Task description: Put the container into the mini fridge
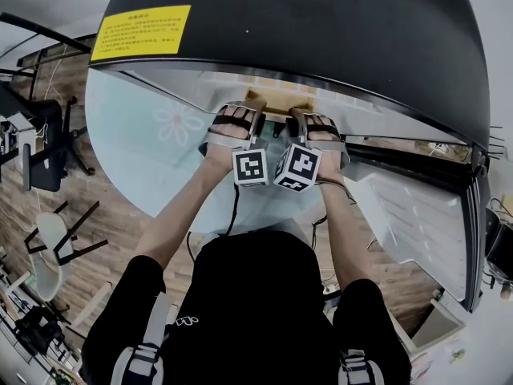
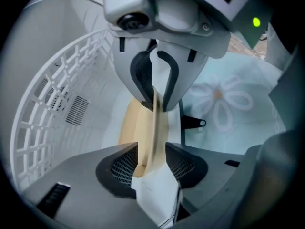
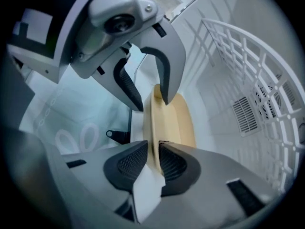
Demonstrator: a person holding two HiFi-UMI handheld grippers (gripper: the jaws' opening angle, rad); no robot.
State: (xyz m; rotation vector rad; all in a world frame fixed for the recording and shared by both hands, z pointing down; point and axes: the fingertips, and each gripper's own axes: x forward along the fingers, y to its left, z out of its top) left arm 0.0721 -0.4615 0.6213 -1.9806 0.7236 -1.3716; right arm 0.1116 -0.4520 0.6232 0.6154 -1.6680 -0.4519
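Observation:
The tan container (image 1: 280,108) sits inside the open mini fridge (image 1: 321,22), on its white floor. Both grippers reach in side by side. My left gripper (image 1: 250,103) straddles one rim of the container (image 2: 131,123); its jaws (image 2: 151,163) stand open, with a gap between the pads and the rim. My right gripper (image 1: 300,109) is shut on the opposite rim of the container (image 3: 178,123), pads (image 3: 153,161) pressed against it. In the right gripper view, the left gripper's fingers (image 3: 164,80) are spread wide around the rim.
A white wire rack (image 2: 57,89) (image 3: 248,80) lines the fridge's back wall, with a vent behind it. The fridge door (image 1: 417,215) hangs open at the right. The fridge stands on a pale blue, flower-printed surface (image 1: 172,123). Chairs (image 1: 56,239) stand on the wooden floor to the left.

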